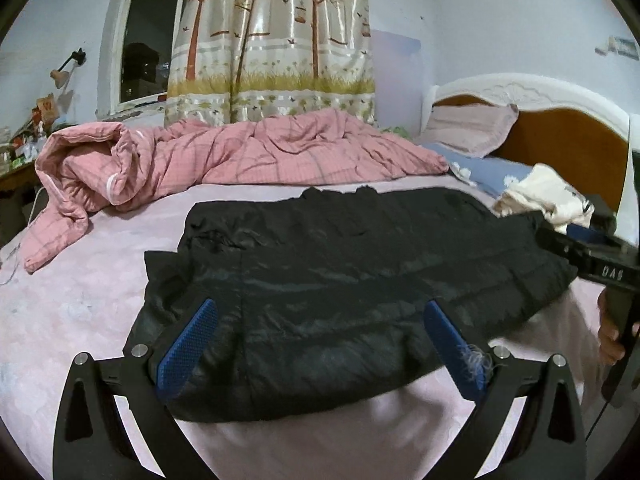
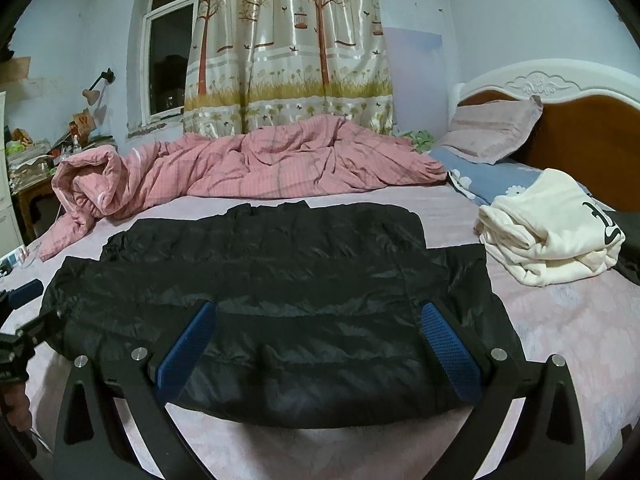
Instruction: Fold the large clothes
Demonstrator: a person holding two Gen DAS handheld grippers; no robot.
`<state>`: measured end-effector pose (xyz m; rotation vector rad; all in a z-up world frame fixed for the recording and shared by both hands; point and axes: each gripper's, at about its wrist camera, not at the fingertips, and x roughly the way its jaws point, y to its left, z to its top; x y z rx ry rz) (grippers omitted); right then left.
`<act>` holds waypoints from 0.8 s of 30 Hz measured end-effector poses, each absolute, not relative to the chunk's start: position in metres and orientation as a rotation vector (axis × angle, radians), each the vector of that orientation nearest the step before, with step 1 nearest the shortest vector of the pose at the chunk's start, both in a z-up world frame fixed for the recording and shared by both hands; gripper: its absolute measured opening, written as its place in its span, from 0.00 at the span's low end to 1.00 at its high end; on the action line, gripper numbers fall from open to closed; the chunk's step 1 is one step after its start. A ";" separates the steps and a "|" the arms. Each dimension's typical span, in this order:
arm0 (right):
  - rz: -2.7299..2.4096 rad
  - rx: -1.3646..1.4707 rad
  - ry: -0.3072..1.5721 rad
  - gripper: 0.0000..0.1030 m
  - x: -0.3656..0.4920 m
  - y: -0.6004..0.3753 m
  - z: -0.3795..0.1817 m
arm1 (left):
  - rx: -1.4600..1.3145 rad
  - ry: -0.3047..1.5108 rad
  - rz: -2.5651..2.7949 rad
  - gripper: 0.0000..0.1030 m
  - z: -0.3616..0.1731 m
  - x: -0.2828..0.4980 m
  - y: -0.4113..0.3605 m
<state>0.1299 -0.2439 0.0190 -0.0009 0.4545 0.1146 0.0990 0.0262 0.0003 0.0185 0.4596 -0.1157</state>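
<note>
Both grippers, left gripper [image 1: 320, 344] and right gripper [image 2: 318, 344], hold jaws apart over the black jacket [image 2: 280, 300], hiding its near hem.

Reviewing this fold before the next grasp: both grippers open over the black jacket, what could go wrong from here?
1. The jacket is puffy and slick-looking; a pinch may catch only the top layer, so the fold could slide apart.
2. Threads cling to a pad of the left gripper, which may weaken its hold.
3. The white garment lies beside the jacket's right side; a wide sweep by the right gripper might drag it.
</note>
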 end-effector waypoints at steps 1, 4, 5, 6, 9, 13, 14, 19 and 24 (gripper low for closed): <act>0.114 -0.004 0.455 1.00 0.129 -0.243 0.019 | 0.032 0.458 -0.109 0.99 -0.001 0.098 0.024; 0.109 -0.019 0.458 1.00 0.130 -0.242 0.018 | 0.052 0.458 -0.110 0.99 -0.003 0.097 0.020; 0.111 -0.020 0.459 1.00 0.130 -0.242 0.017 | 0.050 0.458 -0.109 0.99 -0.003 0.097 0.020; 0.111 -0.020 0.460 1.00 0.131 -0.242 0.017 | 0.047 0.459 -0.108 0.99 -0.003 0.096 0.020; 0.114 -0.019 0.466 1.00 0.131 -0.240 0.017 | 0.041 0.481 -0.103 0.99 -0.006 0.098 0.017; 0.119 -0.054 0.506 1.00 0.135 -0.234 0.012 | 0.091 0.534 -0.106 0.99 -0.019 0.097 0.003; 0.120 -0.072 0.525 1.00 0.138 -0.232 0.009 | 0.117 0.542 -0.100 0.99 -0.022 0.096 -0.001; 0.167 -0.365 0.700 0.99 0.140 -0.204 -0.023 | 0.302 0.556 -0.010 0.99 -0.040 0.099 -0.022; 0.205 -0.450 0.724 0.99 0.126 -0.192 -0.038 | 0.339 0.643 -0.026 0.99 -0.059 0.106 -0.028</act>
